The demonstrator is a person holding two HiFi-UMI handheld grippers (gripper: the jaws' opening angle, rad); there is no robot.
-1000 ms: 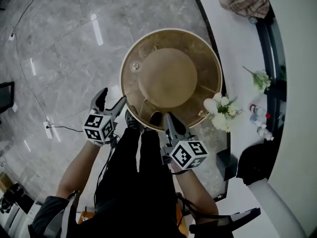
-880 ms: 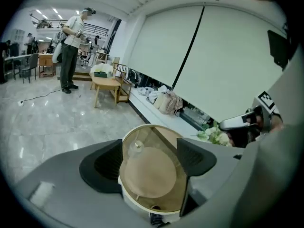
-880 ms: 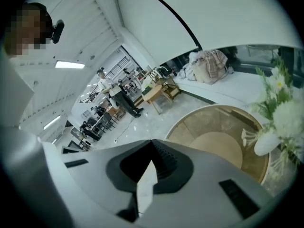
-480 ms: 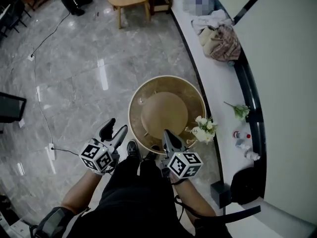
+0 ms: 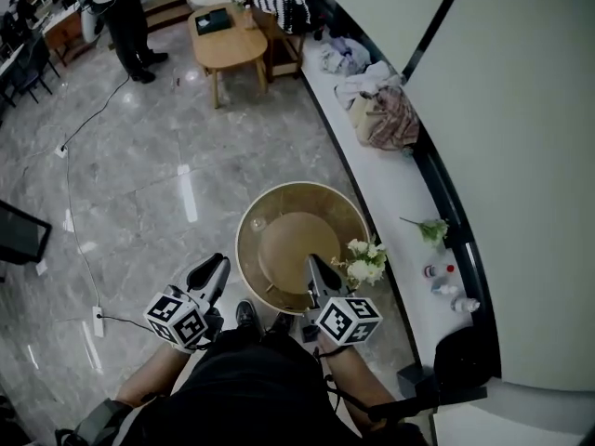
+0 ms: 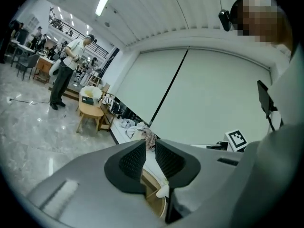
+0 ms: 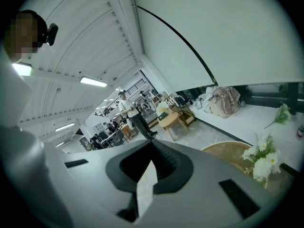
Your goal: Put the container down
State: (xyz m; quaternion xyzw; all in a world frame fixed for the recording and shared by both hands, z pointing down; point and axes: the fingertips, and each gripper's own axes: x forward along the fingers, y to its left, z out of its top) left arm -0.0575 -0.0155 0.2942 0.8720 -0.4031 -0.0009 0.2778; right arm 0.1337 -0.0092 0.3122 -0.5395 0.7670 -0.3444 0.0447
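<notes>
Round tan container (image 5: 302, 249) upright on floor, w/ domed centre.

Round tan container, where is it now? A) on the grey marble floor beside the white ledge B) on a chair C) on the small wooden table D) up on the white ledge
A: the container sits on the marble floor, beside the white ledge and well apart from the wooden table.

1. The container (image 5: 249, 221): part of its near rim is hidden behind the right tool (image 5: 310, 262), and part of its right rim behind white flowers (image 5: 364, 260).
2. A pale strip (image 7: 146, 186) shows at the right tool's closed jaws. What it is cannot be told.
3. The bottles (image 5: 444, 282) on the white desk (image 5: 390, 189) are too small to identify.
4. The standing person (image 5: 121, 12) is cut off by the top edge of the head view.
5. A dark shape (image 5: 465, 351) at the desk's near end is unclear.
</notes>
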